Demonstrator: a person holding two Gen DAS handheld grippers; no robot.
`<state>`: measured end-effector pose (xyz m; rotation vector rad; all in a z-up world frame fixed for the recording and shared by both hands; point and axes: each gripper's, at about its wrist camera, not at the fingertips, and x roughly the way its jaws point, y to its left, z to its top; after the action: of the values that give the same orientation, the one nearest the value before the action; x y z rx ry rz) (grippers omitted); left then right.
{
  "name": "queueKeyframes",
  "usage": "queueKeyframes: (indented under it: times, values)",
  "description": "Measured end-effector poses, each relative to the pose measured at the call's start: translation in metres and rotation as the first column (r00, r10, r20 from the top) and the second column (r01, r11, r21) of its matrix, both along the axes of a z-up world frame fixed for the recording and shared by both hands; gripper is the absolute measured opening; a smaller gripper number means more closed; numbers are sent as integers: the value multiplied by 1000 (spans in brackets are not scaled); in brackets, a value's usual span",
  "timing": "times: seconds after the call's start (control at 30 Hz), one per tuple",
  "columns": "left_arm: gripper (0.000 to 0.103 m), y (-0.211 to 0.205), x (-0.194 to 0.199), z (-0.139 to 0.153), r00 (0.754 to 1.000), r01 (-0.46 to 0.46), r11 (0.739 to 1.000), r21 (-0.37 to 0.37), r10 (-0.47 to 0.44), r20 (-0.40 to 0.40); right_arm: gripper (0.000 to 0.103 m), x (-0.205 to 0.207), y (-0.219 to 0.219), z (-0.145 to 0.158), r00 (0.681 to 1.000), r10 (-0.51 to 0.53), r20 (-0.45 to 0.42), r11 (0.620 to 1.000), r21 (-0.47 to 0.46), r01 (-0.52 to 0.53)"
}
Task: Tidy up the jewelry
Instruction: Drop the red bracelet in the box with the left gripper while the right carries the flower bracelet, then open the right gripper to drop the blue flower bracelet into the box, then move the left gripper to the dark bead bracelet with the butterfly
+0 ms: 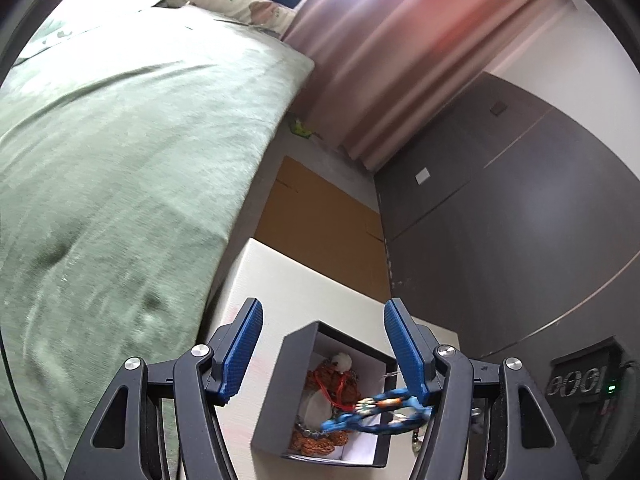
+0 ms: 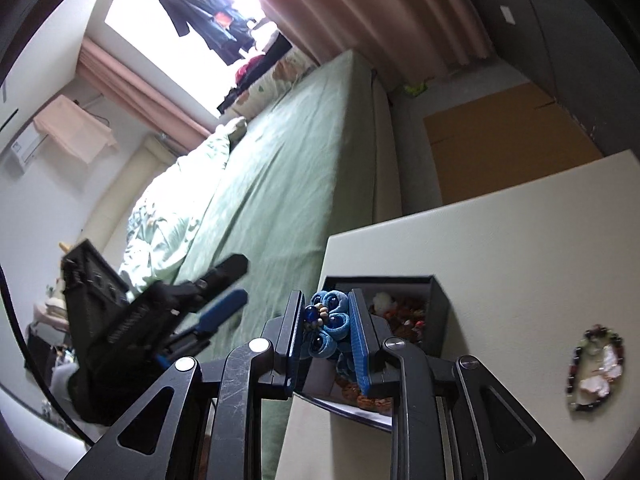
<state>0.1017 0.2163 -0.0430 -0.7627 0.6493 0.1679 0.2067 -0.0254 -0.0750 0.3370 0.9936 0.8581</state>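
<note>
Placement is underway: right gripper [image 2: 326, 326] is pinching the blue flower bracelet [image 2: 325, 326] at the dark box's [image 2: 438, 312] nine o'clock rim. Left gripper [image 1: 323, 350], jaws spread, is hovering. Next: carrying it over the cavity and releasing. Beaded bracelet [image 2: 596, 372] is waiting at three o'clock.

My left tongs [image 1: 322, 350] stood wide, with open air between the pads above the small dark square cardboard box [image 1: 269, 412]. That box was already crowded with orange knitted pieces [image 1: 334, 384], leaving little room inside. The blue knitted flower bracelet [image 2: 326, 326] clamped in my right tongs [image 2: 326, 330] hung over the box mouth, partly blocking the way in. The cream tabletop [image 2: 500, 240] was bare beyond the box, save a dark beaded bracelet [image 2: 594, 372] well off to the right. The green-covered bed [image 1: 120, 160] crowded the table's left edge.
</note>
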Motion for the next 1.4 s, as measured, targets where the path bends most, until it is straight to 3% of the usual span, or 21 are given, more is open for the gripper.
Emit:
queueKeyframes:
  times: [0.2,0.3,0.33,0.43,0.47,0.83,1.13,1.4]
  values:
    - [64,7,0,-1,1000,-7,1000,-12,7,-2,24,7,11,-17,999,-3,-33,1000,-30,2]
    - [64,7,0,-2,1000,-5,1000,-11,5,-5,24,10,10,-16,998,-55,27,990,-130,58]
    - [64,6,0,-2,1000,-4,1000,-10,4,-6,27,11,9,-15,997,-68,45,986,-150,74]
    - [64,5,1,-2,1000,1,1000,-8,-1,-8,54,14,2,-13,998,-53,19,992,-114,55]
    - [64,4,1,-2,1000,0,1000,-8,0,-7,55,14,-2,-12,998,-61,22,992,-107,63]
    - [64,-15,1,-1,999,27,1000,11,-27,-17,55,18,-78,-8,980,-198,-36,976,-98,194]
    - [64,-61,5,3,995,98,992,78,-96,-27,55,15,-146,-5,947,-313,-73,937,-185,296]
    - [64,-113,12,0,984,176,976,131,-171,-48,55,6,-179,-4,940,-333,-72,919,-248,306]
